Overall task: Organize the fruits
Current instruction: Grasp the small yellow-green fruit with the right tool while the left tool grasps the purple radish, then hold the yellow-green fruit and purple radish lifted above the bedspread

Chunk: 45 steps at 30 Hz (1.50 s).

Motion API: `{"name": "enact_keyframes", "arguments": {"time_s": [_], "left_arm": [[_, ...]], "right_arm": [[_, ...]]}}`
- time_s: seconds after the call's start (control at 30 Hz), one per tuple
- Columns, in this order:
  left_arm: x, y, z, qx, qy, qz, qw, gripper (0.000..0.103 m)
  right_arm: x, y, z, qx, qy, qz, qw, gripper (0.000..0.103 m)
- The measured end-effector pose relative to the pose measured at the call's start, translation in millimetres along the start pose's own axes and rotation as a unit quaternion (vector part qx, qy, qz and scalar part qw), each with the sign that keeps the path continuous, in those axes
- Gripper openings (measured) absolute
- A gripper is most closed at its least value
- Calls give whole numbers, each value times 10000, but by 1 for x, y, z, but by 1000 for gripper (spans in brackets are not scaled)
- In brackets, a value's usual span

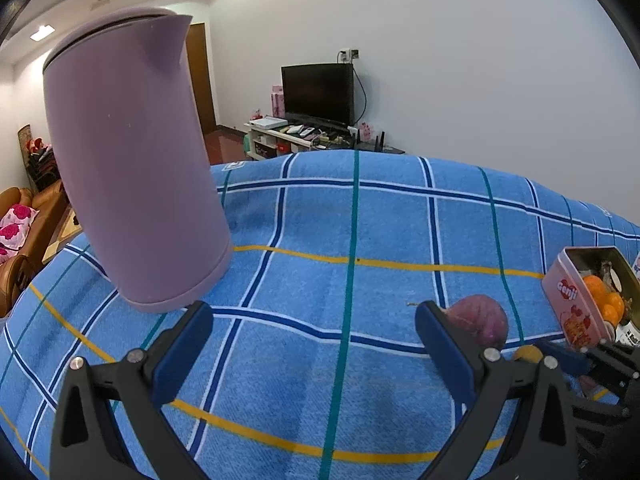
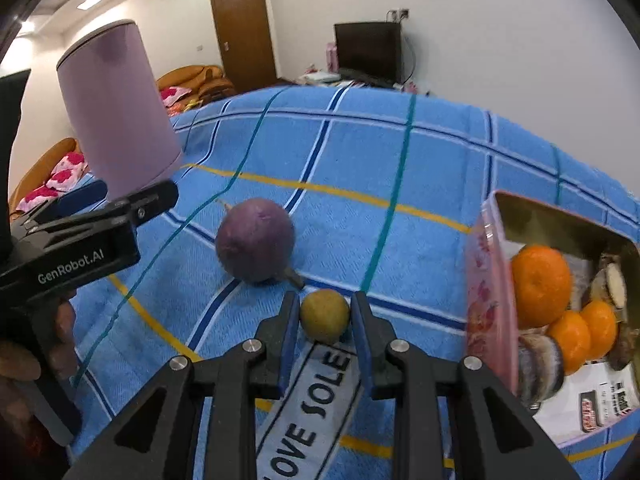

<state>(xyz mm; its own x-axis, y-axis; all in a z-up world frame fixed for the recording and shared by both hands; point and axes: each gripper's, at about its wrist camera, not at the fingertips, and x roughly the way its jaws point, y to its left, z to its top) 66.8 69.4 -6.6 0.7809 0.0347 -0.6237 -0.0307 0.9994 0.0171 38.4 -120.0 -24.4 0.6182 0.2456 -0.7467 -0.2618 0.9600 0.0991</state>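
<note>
My right gripper [image 2: 325, 312] is shut on a small yellow-brown fruit [image 2: 325, 315], held just above the blue checked cloth; the fruit also shows in the left wrist view [image 1: 528, 354]. A round purple fruit [image 2: 255, 240] lies on the cloth just beyond it, and shows behind my left gripper's right finger [image 1: 482, 320]. An open pink tin [image 2: 490, 280] at the right holds several oranges [image 2: 541, 286] and other pieces; it also shows in the left wrist view [image 1: 576, 304]. My left gripper [image 1: 314, 332] is open and empty over the cloth.
A tall lilac kettle [image 1: 132, 168] stands on the cloth at the left, also in the right wrist view [image 2: 116, 116]. A white paper with print [image 2: 592, 396] lies under the tin. A TV, a door and sofas are in the room beyond.
</note>
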Motion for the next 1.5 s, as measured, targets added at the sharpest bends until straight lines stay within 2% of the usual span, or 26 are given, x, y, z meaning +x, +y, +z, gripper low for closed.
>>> {"name": "enact_keyframes", "arguments": {"time_s": [0.23,0.3,0.4,0.47,0.57,0.63,0.73,0.8,0.87,1.0,1.13,1.27,1.37,1.5], "left_arm": [[1,2,0,-15,-5,15,10000,103],[0,2,1,-28,-32,-16,10000,103],[-3,3,1,-46,-143,-77,9999,103],[-6,2,1,-32,-247,-158,9996,103],[-15,-7,0,2,-393,-521,9979,103],[-17,-21,-2,129,-376,-743,9964,103],[-11,-48,-2,465,-117,-828,9954,102],[-5,-63,0,573,97,-857,9946,98],[6,-77,3,576,407,-866,9937,94],[31,-96,2,547,847,-660,9927,82],[50,-96,-7,339,1283,-711,9886,80],[49,-86,-5,54,1185,-830,9895,73],[45,-83,-6,49,1116,-1169,9868,52],[42,-78,-8,12,1067,-1167,9874,52]], "right_arm": [[6,0,-1,25,152,152,9998,28],[3,-1,-1,44,110,85,9999,28],[-15,-4,-2,199,-424,5,9989,28],[-32,-6,-1,200,-850,-271,9958,28],[-54,-9,-1,174,-1416,-690,9874,28],[-64,-14,-1,243,-1631,-907,9821,28],[-69,-19,-2,218,-1735,-1216,9771,28],[-70,-22,-1,262,-1742,-1301,9757,28],[-74,-34,-2,436,-1738,-1169,9768,28],[-79,-40,-3,558,-1756,-1093,9768,28],[-77,-37,-2,544,-1752,-1081,9771,28],[-70,-35,-3,502,-1630,-1100,9792,28],[-69,-32,-4,437,-1670,-1163,9781,28],[-72,-31,-6,420,-1770,-1182,9762,28]]}}
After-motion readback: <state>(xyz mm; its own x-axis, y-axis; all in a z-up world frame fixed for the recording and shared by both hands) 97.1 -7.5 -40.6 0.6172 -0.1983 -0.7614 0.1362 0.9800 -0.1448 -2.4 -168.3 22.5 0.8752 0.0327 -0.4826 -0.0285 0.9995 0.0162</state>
